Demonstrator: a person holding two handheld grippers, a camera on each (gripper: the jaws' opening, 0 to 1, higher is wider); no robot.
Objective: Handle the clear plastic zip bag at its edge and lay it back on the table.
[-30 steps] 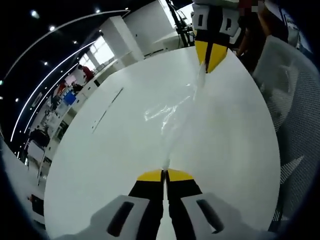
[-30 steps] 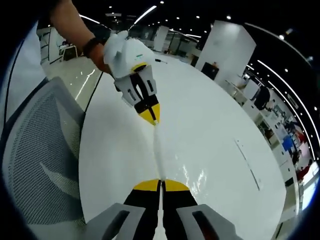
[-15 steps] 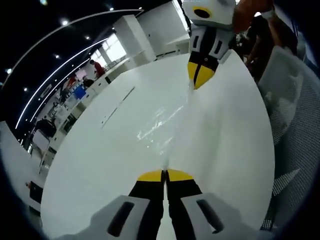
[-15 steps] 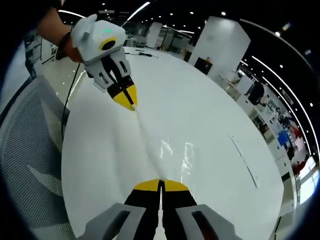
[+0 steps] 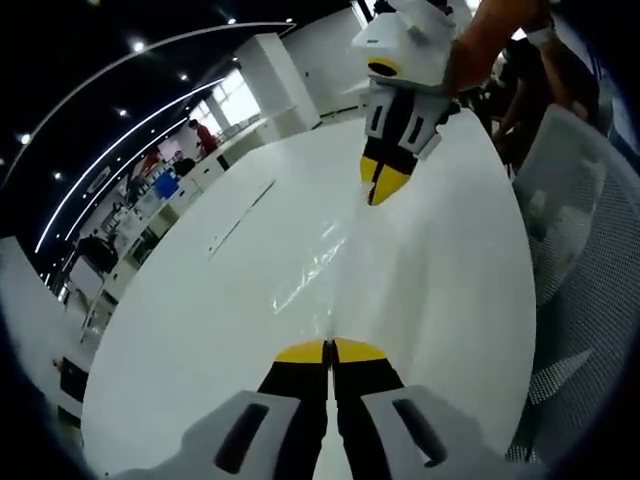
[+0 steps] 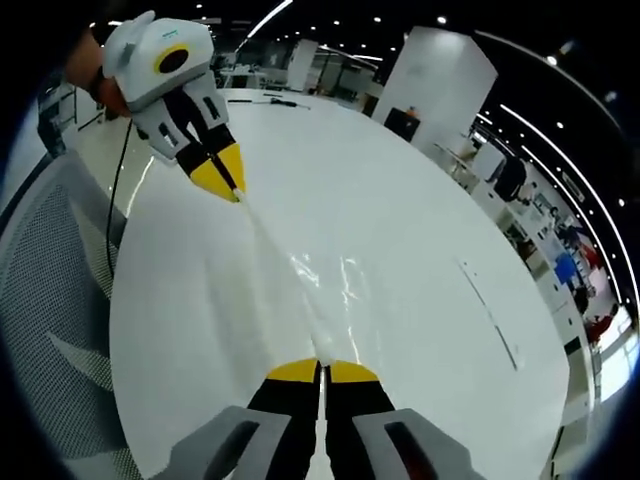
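Note:
A clear plastic zip bag (image 5: 325, 265) hangs stretched above the round white table (image 5: 200, 330), held by its edge at both ends. My left gripper (image 5: 329, 343) is shut on the near end of the bag in the left gripper view; my right gripper (image 5: 375, 197) pinches the far end. In the right gripper view the clear plastic zip bag (image 6: 310, 290) runs from my right gripper (image 6: 322, 362), shut on it, up to my left gripper (image 6: 237, 194), held by a person's hand (image 6: 85, 75). The film glints and is nearly see-through.
A grey mesh chair (image 5: 585, 300) stands at the table's edge, and the same chair (image 6: 50, 330) is at the left in the right gripper view. A thin slot (image 6: 488, 312) marks the tabletop. Office desks and people sit beyond the table.
Both grippers kept hold of the bag. The bag has been drawn tauter and flatter, and the other gripper has shifted left in each view.

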